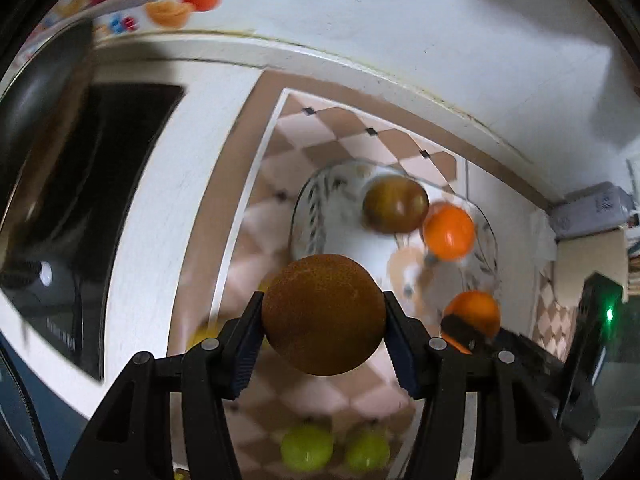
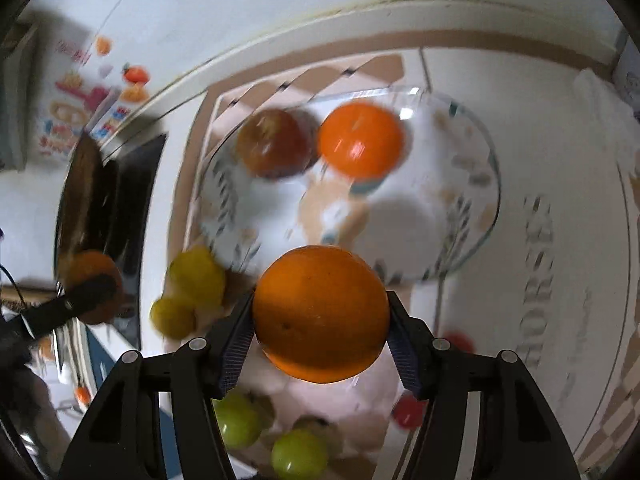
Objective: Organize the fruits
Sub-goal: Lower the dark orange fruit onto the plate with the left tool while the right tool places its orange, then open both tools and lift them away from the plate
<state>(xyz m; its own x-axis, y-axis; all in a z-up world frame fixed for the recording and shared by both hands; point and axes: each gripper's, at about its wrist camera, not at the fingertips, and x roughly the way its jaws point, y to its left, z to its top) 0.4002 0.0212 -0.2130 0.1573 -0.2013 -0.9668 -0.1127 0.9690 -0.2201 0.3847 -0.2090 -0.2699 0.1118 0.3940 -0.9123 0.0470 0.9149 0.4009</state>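
Mid-carry: the left gripper (image 1: 324,316) clamps a round rough brown fruit (image 1: 323,314) and the right gripper (image 2: 321,314) a smooth orange (image 2: 321,314), both above the patterned glass bowl (image 2: 476,236), where lowering and releasing likely come next.

Large brown letters are printed on the white mat (image 2: 568,240), but they are blurred. No word can be read with certainty.

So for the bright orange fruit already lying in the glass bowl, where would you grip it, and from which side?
Grip the orange fruit across its widest middle, coming from above. It is a smooth ball, the dark reddish fruit crowds one side and the glass bowl rim blocks a level approach.
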